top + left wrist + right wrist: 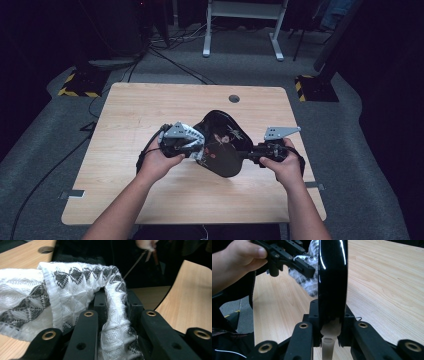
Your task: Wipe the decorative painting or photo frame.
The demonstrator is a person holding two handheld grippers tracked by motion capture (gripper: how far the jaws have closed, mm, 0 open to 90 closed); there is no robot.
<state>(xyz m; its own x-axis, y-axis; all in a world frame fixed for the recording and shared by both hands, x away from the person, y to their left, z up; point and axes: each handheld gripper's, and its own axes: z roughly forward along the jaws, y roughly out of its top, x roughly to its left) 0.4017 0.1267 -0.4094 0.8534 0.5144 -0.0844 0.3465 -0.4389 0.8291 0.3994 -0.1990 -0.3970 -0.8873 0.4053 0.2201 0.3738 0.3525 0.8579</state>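
Left claw (110, 315) pinches the white patterned cloth (75, 282) (against the black fan (222, 145)), right claw (330, 325) clamps its handle (329, 340)

- No text, label, brand name, number or sign can be read anywhere in these pictures.
- The black fan (222, 142) bears only a painted picture, without lettering.
- The white cloth (75, 287) carries only a woven grey diamond pattern.
- The yellow-and-black striped floor plates (80, 85) at far left and far right bear no words.
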